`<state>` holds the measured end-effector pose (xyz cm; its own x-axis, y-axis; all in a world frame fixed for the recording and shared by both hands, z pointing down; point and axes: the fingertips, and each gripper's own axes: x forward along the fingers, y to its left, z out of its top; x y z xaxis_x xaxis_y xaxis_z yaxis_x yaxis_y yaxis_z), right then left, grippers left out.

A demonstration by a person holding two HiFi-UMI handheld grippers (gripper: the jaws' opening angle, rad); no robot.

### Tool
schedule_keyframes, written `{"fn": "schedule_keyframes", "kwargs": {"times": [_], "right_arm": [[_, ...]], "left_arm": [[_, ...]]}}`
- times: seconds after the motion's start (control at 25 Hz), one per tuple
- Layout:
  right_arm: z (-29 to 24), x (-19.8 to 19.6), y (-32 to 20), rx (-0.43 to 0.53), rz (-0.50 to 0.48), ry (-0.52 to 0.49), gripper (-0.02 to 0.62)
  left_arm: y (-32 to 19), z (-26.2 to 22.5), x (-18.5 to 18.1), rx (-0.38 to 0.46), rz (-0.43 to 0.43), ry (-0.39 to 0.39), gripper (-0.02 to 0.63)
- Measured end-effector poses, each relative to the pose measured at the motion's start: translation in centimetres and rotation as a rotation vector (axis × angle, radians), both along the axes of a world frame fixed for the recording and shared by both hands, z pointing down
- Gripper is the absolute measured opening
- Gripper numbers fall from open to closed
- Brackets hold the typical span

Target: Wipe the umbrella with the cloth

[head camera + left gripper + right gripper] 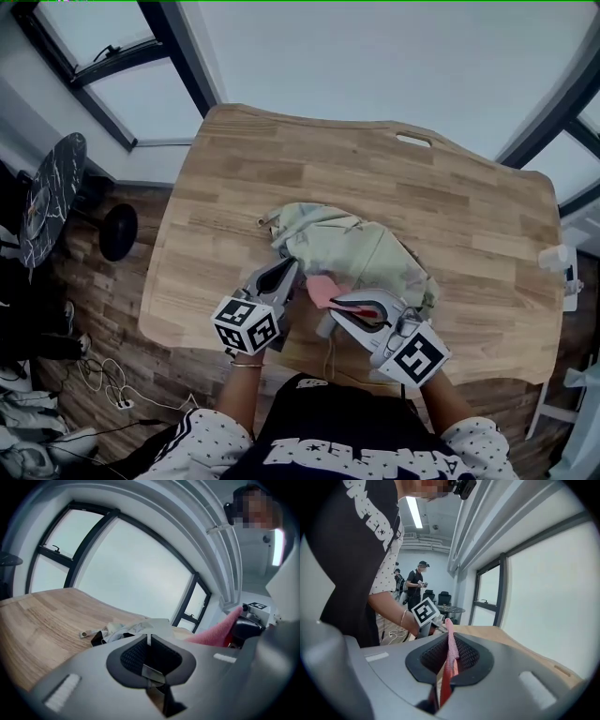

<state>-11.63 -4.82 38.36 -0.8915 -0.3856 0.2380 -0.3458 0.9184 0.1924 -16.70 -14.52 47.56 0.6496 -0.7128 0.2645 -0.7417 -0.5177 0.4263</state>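
Tabletop (281,159), cloth (323,289) in right gripper (336,304), beside umbrella (356,248)

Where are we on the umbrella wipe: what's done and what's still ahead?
Done: the pink cloth is picked up, clamped in the jaws of the right gripper. In hand: the left gripper has its jaws shut, apparently pinching fabric of the umbrella to steady it on the table; the cloth is at its near edge. Left: the wiping itself, with no strokes evident yet.

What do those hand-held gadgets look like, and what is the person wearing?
The left gripper and right gripper are grey, pointed two-jaw tools with black ribbed pads; each carries a cube of black-and-white square markers. White dotted sleeves, black lettered shirt, thin bracelet.
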Motion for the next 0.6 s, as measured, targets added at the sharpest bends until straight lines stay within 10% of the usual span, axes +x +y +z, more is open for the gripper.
{"fn": "schedule_keyframes", "kwargs": {"times": [0.16,0.36,0.6], "right_arm": [[-2.9,3.3,-2.7,0.131,0.098,0.01,0.026],[-1.9,8.8,-6.5,0.021,0.375,0.03,0.026],[-0.4,10.9,-8.8,0.094,0.41,0.132,0.026]], "left_arm": [[0.2,0.2,-0.3,-0.018,-0.005,0.009,0.02],[0.2,1.0,-0.1,-0.068,0.003,0.032,0.083],[0.4,0.6,1.2,-0.106,0.043,0.121,0.121]]}}
